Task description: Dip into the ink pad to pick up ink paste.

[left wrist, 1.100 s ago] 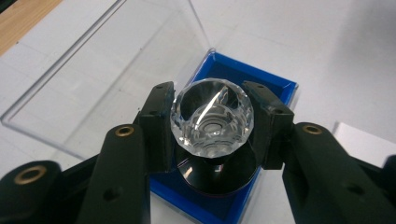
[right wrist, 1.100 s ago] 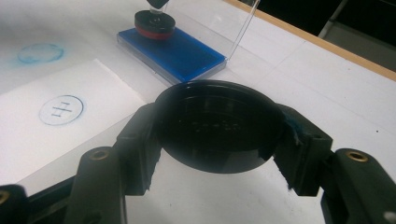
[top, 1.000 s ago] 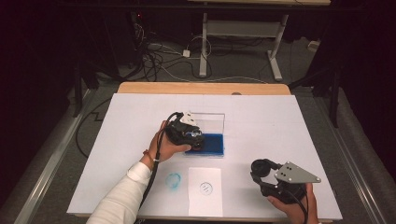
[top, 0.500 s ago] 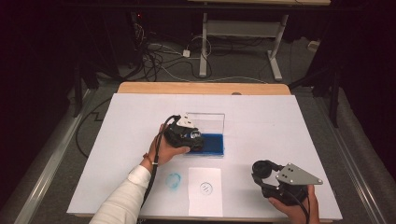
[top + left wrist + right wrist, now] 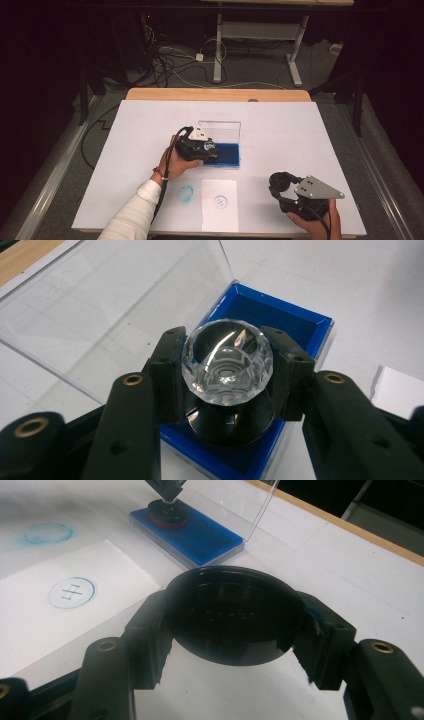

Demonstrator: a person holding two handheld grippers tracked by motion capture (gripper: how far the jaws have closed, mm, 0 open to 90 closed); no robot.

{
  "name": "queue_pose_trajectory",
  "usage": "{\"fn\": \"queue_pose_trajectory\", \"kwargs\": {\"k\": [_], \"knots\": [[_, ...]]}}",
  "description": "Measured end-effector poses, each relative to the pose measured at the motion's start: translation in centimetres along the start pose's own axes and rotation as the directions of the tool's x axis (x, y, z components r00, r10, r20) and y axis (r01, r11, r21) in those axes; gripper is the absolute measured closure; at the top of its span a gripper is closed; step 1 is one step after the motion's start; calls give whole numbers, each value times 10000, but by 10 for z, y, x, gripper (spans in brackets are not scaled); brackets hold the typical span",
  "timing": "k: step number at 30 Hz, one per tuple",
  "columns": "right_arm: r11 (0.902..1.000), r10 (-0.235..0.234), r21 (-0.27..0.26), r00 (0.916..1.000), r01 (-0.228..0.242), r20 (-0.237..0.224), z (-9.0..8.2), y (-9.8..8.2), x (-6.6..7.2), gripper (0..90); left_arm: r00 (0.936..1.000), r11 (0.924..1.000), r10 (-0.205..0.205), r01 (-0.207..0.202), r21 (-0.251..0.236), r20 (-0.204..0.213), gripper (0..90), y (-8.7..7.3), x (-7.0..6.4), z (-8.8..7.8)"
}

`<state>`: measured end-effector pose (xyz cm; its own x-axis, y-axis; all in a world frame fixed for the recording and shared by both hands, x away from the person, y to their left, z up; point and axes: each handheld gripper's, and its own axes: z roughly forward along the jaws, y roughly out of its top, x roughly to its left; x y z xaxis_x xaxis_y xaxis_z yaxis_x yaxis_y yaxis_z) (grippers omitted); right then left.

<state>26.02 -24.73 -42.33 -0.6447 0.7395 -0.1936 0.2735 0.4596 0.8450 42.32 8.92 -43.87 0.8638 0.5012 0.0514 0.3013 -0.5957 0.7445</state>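
Observation:
My left gripper [image 5: 227,367] is shut on the faceted clear knob of a stamp [image 5: 227,390]. The stamp's black base rests on the blue ink pad [image 5: 280,315] of an open case, whose clear lid [image 5: 220,131] stands up behind it. The high view has this gripper [image 5: 210,150] over the pad's [image 5: 227,154] left part. Near the front right of the table, my right gripper [image 5: 235,615] is shut on a round black cap [image 5: 232,625], also seen from above as the cap [image 5: 281,181] in that gripper [image 5: 280,184]. The right gripper view catches the stamp [image 5: 167,511] standing on the pad [image 5: 205,537].
A white slip of paper [image 5: 219,197] with a blue round imprint [image 5: 71,592] lies near the front edge, between the hands. A smudged blue ring [image 5: 185,193] marks the white table cover [image 5: 300,135] left of it. Cables and desk legs lie on the floor beyond.
The left gripper has edged slightly downward with the stamp over the ink pad. The right gripper and its cap have stayed put.

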Motion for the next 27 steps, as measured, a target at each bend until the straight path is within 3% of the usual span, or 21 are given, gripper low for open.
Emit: {"fn": "queue_pose_trajectory", "kwargs": {"k": [5,11,27], "knots": [[10000,7,12,10000,-7,-18,0,0,0,385,9998,9999,97,-95,127,-148,548,1,-3,-1],[10000,-37,36,10000,37,-28,0,0,1,385,10000,10000,-81,81,27,-35,547,0,-1,0],[10000,13,-69,9999,-14,-122,-1,0,0,384,10000,9999,-34,35,107,-93,547,-1,-3,0]]}}
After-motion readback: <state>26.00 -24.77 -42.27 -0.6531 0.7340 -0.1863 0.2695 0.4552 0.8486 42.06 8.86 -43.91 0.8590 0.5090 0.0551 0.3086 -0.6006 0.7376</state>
